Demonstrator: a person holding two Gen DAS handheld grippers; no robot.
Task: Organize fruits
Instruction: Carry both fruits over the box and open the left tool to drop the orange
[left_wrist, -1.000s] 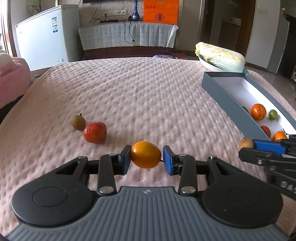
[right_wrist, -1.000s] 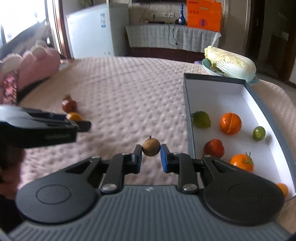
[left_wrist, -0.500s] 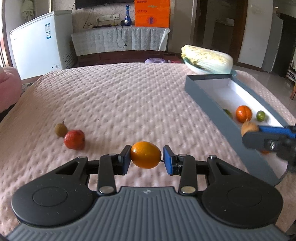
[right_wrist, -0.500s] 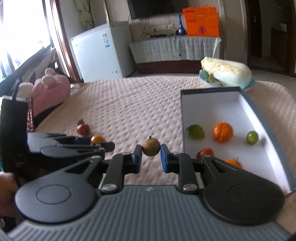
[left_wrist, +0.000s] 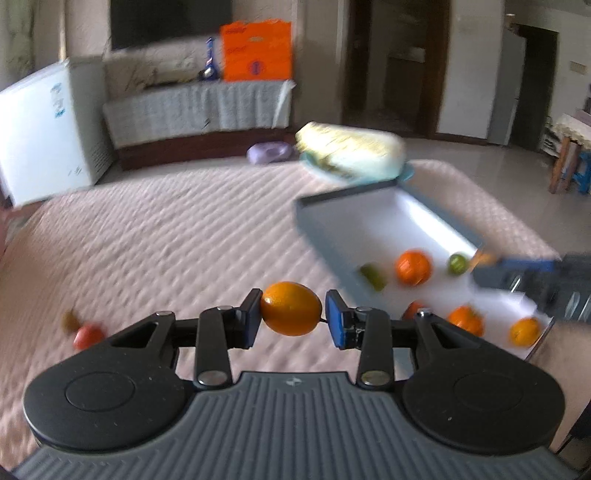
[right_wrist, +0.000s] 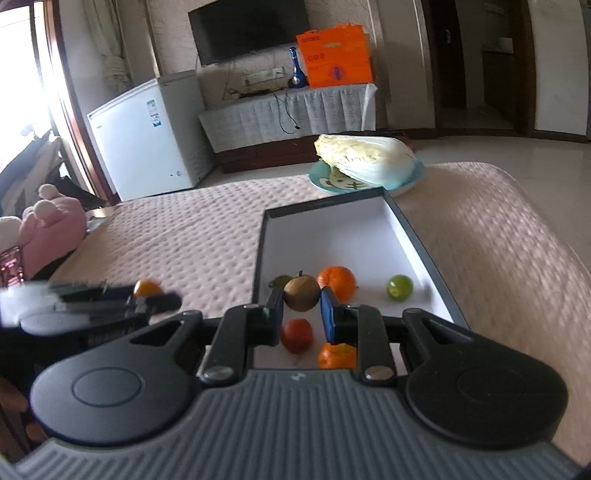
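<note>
My left gripper (left_wrist: 291, 317) is shut on an orange kumquat (left_wrist: 291, 308), held above the pink bedspread just left of the grey box (left_wrist: 321, 243). My right gripper (right_wrist: 301, 308) is shut on a small brown fruit (right_wrist: 301, 292) and holds it over the box's near left part (right_wrist: 258, 273). Inside the box lie an orange (right_wrist: 337, 281), a green lime (right_wrist: 399, 287), a red fruit (right_wrist: 296, 334), a tangerine (right_wrist: 337, 356) and a green fruit (right_wrist: 280, 282). A red fruit (left_wrist: 88, 335) and a brown fruit (left_wrist: 70, 321) lie on the bedspread at the left.
A cabbage (right_wrist: 365, 158) on a blue plate (right_wrist: 369, 184) sits just behind the box. Pink plush toys (right_wrist: 51, 229) lie at the bed's left edge. A white freezer (right_wrist: 147, 136) and a draped bench stand beyond the bed.
Both grippers rose and moved right with their fruits. The right gripper now hangs over the box; the left gripper has come closer to the box's left wall.
</note>
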